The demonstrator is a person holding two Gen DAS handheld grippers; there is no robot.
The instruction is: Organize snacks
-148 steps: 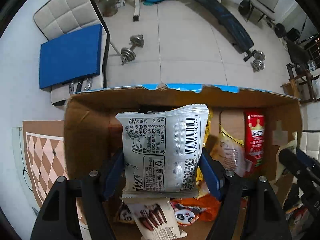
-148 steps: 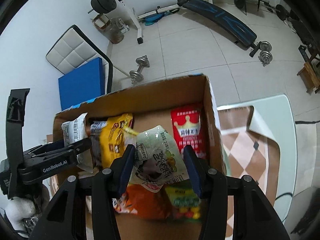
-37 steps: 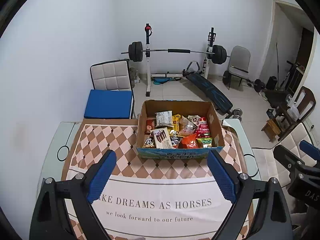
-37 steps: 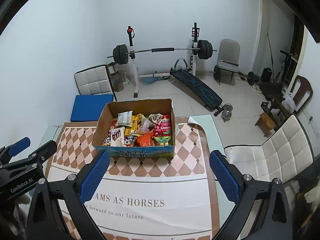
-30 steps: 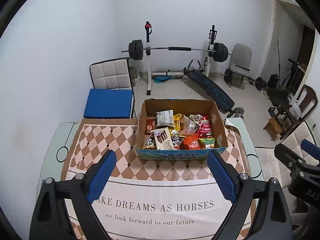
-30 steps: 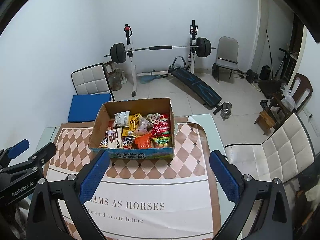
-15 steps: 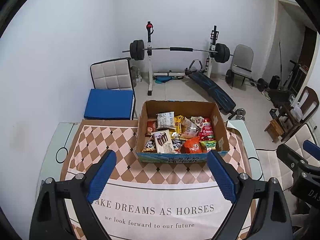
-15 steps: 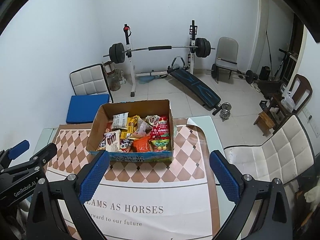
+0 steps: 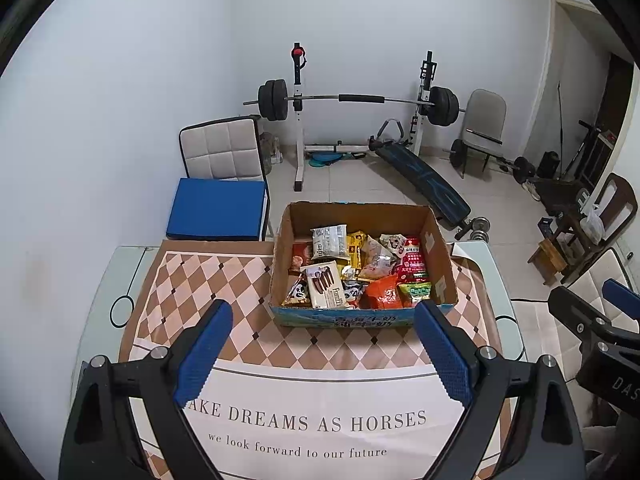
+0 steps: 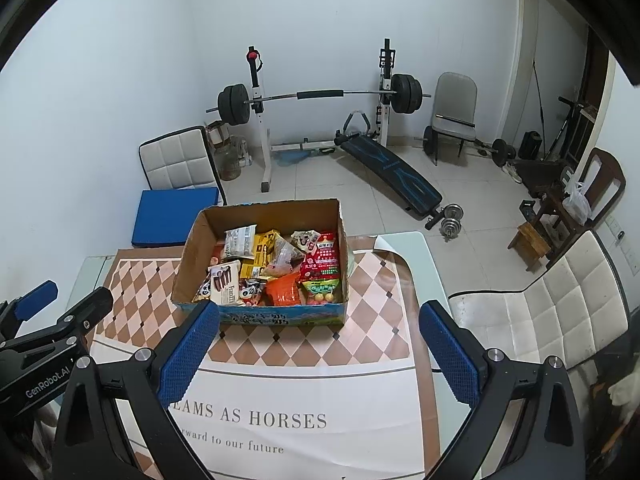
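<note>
A cardboard box [image 9: 440, 252] stands at the far side of the table, filled with several snack packets: a white barcode pack [image 9: 329, 241], a biscuit pack [image 9: 325, 284], an orange bag [image 9: 382, 292] and a red bag [image 9: 412, 260]. The box also shows in the right wrist view [image 10: 188, 264]. My left gripper [image 9: 322, 344] is open and empty, held back over the tablecloth, well short of the box. My right gripper [image 10: 318, 340] is open and empty, also back from the box.
The table carries a checkered cloth with printed words [image 9: 308, 420]. A white chair with a blue cushion [image 9: 216, 208] stands behind the table, another white chair [image 10: 560, 312] at the right. A barbell rack [image 9: 356, 100] and bench stand on the floor beyond.
Earlier each gripper held a snack packet over the box; both packets now lie in it. Both grippers are open and far back; in the last second the box has drifted slightly nearer.
</note>
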